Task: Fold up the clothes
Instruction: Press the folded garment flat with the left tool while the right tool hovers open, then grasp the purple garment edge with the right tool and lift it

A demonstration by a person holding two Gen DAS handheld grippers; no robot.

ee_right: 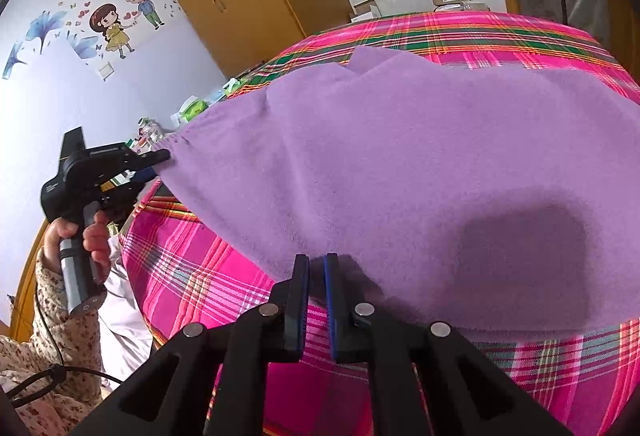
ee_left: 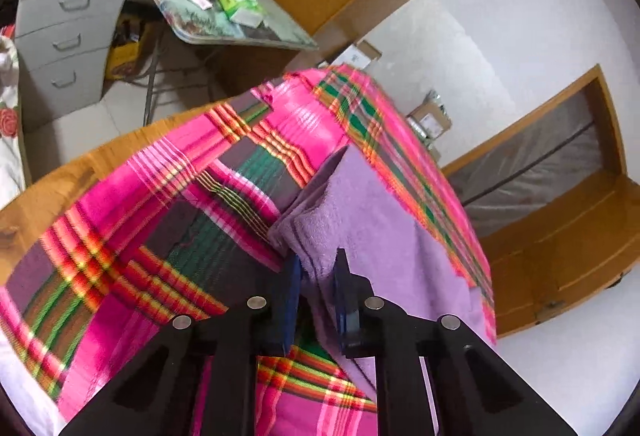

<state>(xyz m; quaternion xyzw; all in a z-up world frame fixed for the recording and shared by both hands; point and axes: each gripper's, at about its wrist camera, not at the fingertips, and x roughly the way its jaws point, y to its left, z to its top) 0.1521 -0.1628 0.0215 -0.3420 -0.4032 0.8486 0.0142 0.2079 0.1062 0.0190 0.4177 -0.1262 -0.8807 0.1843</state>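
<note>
1. The purple towel is spread over a pink plaid sheet covering the bed, ahead of both pairs of fingers.
2. A bunched corner of the towel is pinched between the fingers of the left gripper; folds of it rise just beyond the tips.
3. The near edge of the towel is gripped by the right gripper, its fingers pressed almost together on the cloth.
4. To the left of the right fingers, the left gripper is held by a hand in a floral sleeve.
</note>
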